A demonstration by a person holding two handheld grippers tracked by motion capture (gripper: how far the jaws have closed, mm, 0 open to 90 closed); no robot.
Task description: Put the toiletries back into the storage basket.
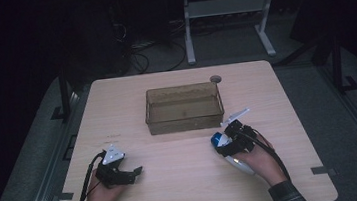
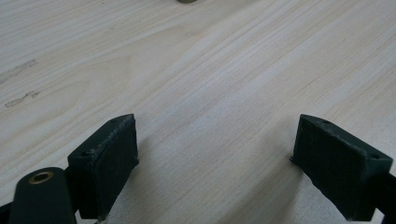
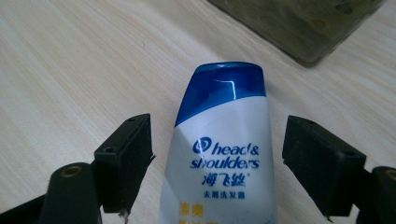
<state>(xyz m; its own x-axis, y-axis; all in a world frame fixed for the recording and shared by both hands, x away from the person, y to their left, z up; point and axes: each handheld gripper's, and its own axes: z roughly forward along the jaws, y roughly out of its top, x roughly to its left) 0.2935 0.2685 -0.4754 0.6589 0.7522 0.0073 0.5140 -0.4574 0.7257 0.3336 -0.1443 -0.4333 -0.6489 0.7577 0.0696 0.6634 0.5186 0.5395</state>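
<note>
A white Head & Shoulders shampoo bottle (image 3: 219, 154) with a blue cap lies on the wooden table (image 1: 186, 190). Its cap (image 1: 217, 139) points toward the brown see-through box (image 1: 185, 122). My right gripper (image 3: 217, 140) straddles the bottle, with a jaw on each side and a small gap between each pad and the plastic. In the high view my right gripper (image 1: 231, 140) sits at the table's right front, just in front of the box's right corner. My left gripper (image 1: 133, 173) rests at the left front, and the left gripper (image 2: 215, 140) stands open over bare wood.
The box (image 3: 299, 28) stands in the middle of the table and looks empty. A small round grey disc (image 1: 215, 79) sits behind it near the far edge. Beyond the table are a white frame's legs (image 1: 188, 34) and cables on a dark floor.
</note>
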